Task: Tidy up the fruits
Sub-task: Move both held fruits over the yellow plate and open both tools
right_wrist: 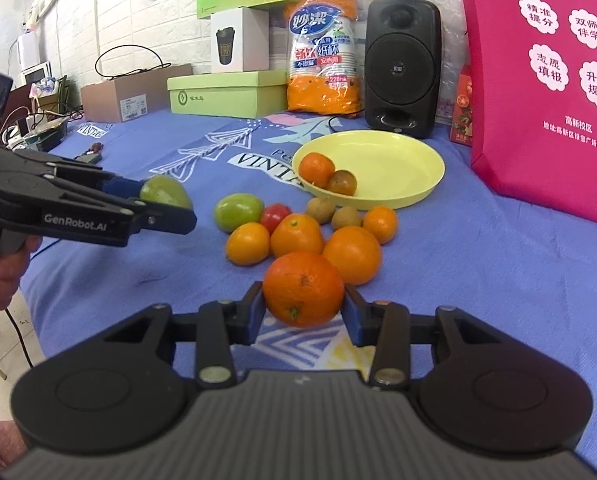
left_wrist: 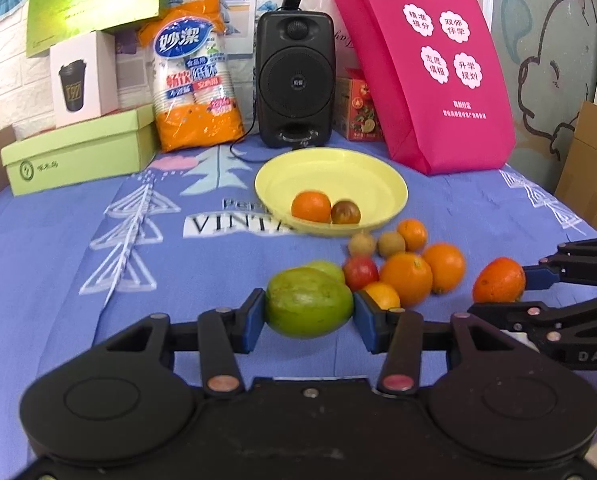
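A yellow plate (left_wrist: 362, 168) is set far on the blue cloth (left_wrist: 78, 248) — in it lie a small orange (left_wrist: 311, 207) and a brown fruit (left_wrist: 345, 212). Loose fruit (right_wrist: 298, 232) is heaped just near it. A green fruit (left_wrist: 308, 308) is clamped by the left gripper (left_wrist: 309, 316); a large orange (right_wrist: 303, 289) is gripped by the right gripper (right_wrist: 304, 308) — both held near.

I note a black speaker (left_wrist: 295, 80), pink tote bag (left_wrist: 430, 76), green shoebox (left_wrist: 78, 152), and paper-cup pack (left_wrist: 196, 76) behind, on the blue cloth (left_wrist: 58, 264).

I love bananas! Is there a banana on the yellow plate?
No, the yellow plate holds only a small orange and a brownish round fruit.
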{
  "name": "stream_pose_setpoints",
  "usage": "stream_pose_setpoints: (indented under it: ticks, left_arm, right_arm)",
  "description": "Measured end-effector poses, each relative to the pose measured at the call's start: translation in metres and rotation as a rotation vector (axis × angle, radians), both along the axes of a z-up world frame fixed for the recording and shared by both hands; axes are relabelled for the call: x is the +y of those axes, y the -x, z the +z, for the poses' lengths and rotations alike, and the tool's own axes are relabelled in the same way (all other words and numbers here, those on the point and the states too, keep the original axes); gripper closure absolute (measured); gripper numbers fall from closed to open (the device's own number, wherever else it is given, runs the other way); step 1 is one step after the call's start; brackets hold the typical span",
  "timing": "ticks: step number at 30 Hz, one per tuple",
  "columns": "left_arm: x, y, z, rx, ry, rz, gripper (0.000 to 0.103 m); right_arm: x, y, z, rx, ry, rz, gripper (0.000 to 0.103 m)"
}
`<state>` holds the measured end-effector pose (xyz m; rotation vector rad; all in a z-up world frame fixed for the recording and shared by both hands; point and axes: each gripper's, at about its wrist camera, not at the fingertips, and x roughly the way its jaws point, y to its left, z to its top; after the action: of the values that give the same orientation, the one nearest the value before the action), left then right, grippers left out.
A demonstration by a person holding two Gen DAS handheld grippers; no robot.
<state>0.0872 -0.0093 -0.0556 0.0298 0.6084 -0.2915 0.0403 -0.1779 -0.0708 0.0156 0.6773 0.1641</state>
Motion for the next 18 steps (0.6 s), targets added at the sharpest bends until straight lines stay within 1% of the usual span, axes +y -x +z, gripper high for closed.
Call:
stream_pose_setpoints:
  ticks: [3,5,8,12,14,18]
  left_arm:
    - [-0.006,-0.019,0.006,-0.023,-0.028,-0.013,0.056]
    - [-0.011,-0.034,0.010,-0.030,-0.042,-0.024,0.056]
    - [-0.017,-0.061,0.018,-0.036,-0.044,-0.041,0.056]
    - [-0.023,-0.100,0.023,-0.039,-0.056,-0.037,0.056]
    - [-0.027,-0.121,0.022,-0.032,-0.073,-0.026,0.056]
    - [-0.032,-0.161,0.019,0.007,-0.057,-0.017,0.056]
  right_arm:
    - [-0.008,-0.010,0.009,-0.025,-0.001,-0.004,0.064]
    - [-0.013,-0.022,0.014,-0.036,0.023,-0.008,0.064]
    - [-0.020,-0.043,0.022,-0.046,0.043,-0.012,0.063]
    - [-0.028,-0.073,0.028,-0.057,0.059,-0.031,0.064]
    - [-0.031,-0.087,0.028,-0.059,0.065,-0.043,0.064]
    - [-0.036,-0.116,0.024,-0.042,0.059,-0.067,0.063]
